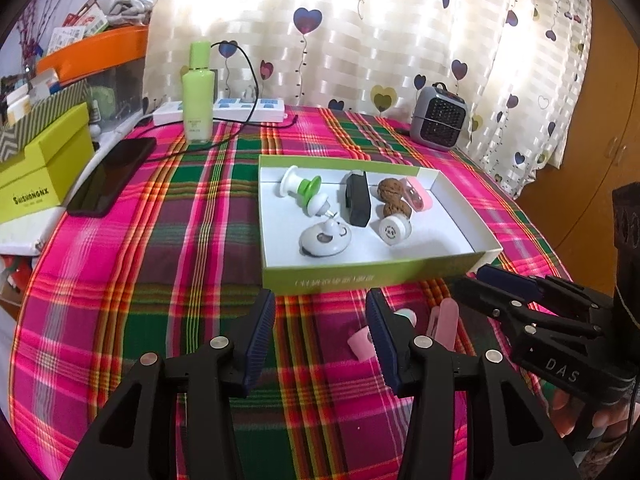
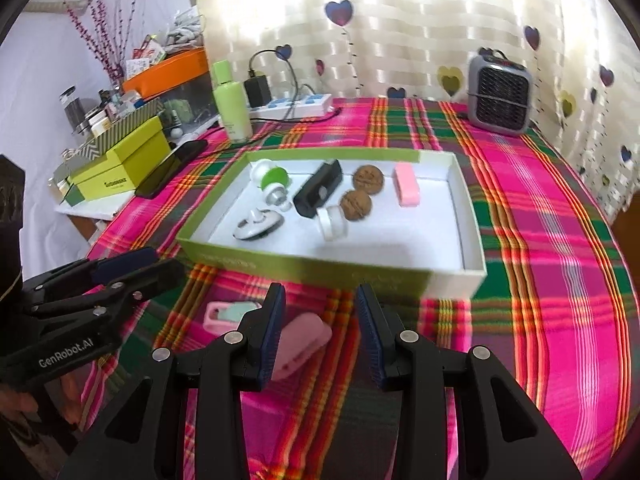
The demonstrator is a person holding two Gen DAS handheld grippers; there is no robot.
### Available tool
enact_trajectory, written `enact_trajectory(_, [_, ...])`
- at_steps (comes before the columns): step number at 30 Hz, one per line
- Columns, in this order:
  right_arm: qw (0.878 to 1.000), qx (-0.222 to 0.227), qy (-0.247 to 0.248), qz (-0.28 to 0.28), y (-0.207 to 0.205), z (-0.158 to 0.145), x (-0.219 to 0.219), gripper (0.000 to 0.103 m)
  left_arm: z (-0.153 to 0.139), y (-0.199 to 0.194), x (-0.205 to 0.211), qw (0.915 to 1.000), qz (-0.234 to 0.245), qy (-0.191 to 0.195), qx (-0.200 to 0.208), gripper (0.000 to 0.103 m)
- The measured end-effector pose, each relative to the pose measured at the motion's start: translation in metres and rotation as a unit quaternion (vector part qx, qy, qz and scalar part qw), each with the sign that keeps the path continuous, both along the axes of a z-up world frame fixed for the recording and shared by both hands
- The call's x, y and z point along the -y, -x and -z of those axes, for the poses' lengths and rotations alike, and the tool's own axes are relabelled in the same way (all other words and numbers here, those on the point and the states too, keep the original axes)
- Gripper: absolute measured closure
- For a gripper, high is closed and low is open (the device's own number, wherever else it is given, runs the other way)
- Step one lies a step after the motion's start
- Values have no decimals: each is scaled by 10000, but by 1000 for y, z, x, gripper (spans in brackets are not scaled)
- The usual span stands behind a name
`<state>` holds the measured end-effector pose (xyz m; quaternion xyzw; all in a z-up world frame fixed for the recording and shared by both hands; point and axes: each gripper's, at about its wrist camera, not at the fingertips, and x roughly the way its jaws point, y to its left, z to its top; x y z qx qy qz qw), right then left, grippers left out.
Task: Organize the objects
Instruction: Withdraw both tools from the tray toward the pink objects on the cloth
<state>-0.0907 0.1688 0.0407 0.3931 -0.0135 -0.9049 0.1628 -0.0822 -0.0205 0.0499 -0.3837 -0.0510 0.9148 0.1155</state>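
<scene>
Two walnuts (image 2: 360, 192) lie among other items in the green-sided box (image 2: 320, 268).

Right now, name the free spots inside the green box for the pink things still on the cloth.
The green box has bare white floor along its right side, right of the pink block, and across the front right, beyond the white roll. The left and middle are crowded: green-white gadget, black case, two walnuts. Both tools are open.
</scene>
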Motion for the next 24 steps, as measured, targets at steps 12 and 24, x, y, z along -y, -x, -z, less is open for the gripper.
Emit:
enact_trajectory(12, [9996, 170, 215, 66, -13, 8, -2, 59, 12, -8, 3, 9998, 116, -136, 128, 56])
enact_trajectory(24, [9990, 402, 165, 81, -11, 23, 14, 58, 20, -10, 8, 9992, 189, -259, 248, 54])
